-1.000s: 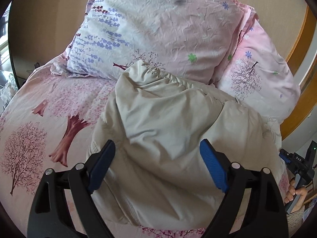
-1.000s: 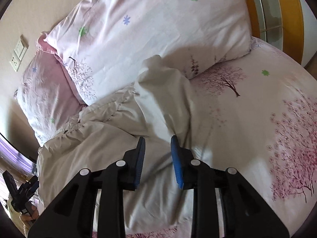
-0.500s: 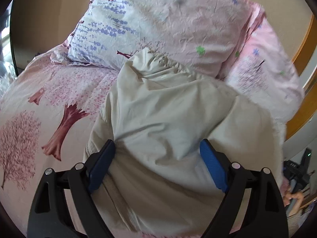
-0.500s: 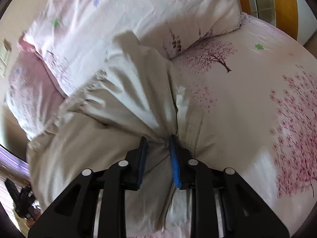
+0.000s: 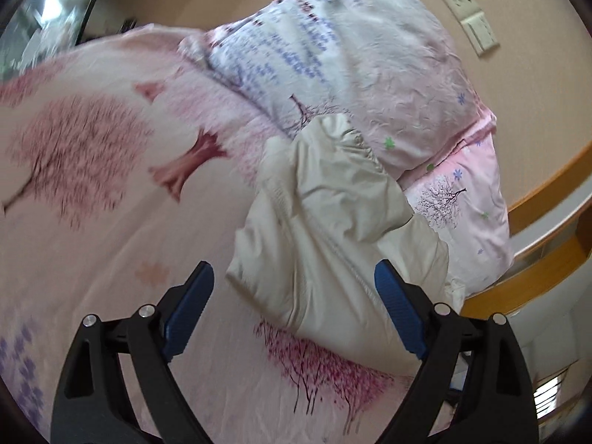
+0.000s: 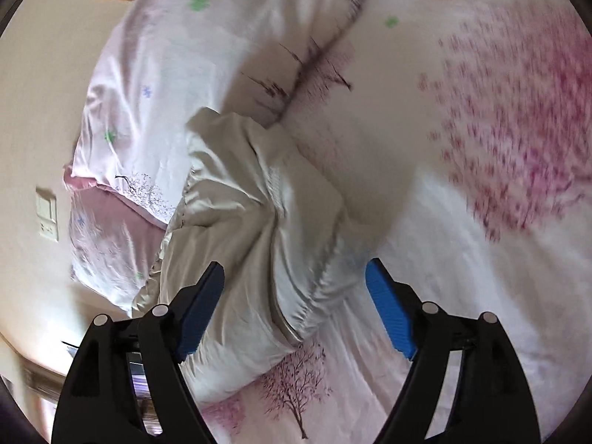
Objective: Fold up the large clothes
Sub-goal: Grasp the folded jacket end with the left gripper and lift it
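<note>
The beige garment (image 5: 333,229) is bunched on the bed (image 5: 111,222), pillows (image 5: 351,55) at twelve o'clock. The left gripper (image 5: 294,307) is held open; the right gripper (image 6: 294,303) is opening, nothing pinched. A release seems underway; regrasping an edge is probably needed next.

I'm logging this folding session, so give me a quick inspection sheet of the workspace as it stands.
Surface: bed sheet printed with pink trees, blurred in places.
Job's things: beige garment lies bunched near the pillows, folded over itself, a gathered edge showing.
Clutter: nothing seen on the sheet besides the pillows.
Grippers: left tongs open, garment's lower part between them, unpinched; right tongs opening, garment's edge between the pads, not pressed.
Cables: nothing seen.
Surroundings: beige wall, wall switches, wooden bed frame.
</note>
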The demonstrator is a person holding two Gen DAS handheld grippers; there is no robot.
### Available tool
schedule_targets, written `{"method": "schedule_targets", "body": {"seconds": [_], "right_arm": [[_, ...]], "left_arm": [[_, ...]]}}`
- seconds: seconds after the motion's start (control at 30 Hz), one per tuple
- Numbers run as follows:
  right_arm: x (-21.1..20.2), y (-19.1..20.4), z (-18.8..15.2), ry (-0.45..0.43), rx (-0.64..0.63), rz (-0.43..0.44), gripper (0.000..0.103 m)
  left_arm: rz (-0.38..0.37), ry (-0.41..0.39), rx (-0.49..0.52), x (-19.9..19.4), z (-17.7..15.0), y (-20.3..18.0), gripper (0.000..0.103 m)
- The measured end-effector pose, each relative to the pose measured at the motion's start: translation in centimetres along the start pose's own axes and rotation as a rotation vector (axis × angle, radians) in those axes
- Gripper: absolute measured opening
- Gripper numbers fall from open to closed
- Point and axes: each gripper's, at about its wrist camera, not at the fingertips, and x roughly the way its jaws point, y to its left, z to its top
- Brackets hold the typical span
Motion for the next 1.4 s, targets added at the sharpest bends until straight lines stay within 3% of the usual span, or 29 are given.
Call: {"method": "schedule_targets", "body": {"seconds": [0.37,0.63,0.87,0.93,1.03,1.1,1.17,1.4], "right_arm": [[2.1,-0.8,0.1,0.042,0.086,0.045,0.08],[3.1,-0.7,0.3,0.043,0.093,0.08,0.079],[3.5,-0.7,0.4,0.029,0.08,0.09,0.062],[3.7,-0.8,0.4,0.025,0.069,0.101,0.046],[3.2,-0.1,0.1,-0.002,0.029,0.121,0.033],[2.6,0.6,0.0,-0.019,-0.001,0.135,0.03],[2.0,1.2,-0.2,-0.033,-0.027,0.146,0.028],[-0.8,3.2,-2.2,-0.02,-0.115,0.192,0.027]], "left_arm": [[-0.038,0.066,-0.108,2.9,-1.5,0.4,0.088],[-0.043,0.049,-0.176,4.7,-1.2,0.6,0.084],[-0.045,0.032,-0.242,5.7,-0.6,1.8,0.066],[-0.053,0.029,-0.256,5.8,-0.5,2.0,0.06],[-0.076,0.015,-0.25,5.6,-0.3,1.9,0.039],[-0.097,0.007,-0.23,5.1,-0.1,1.6,0.028],[-0.116,-0.002,-0.212,4.6,0.1,1.2,0.024],[-0.164,-0.047,-0.193,0.7,0.3,1.3,0.022]]}}
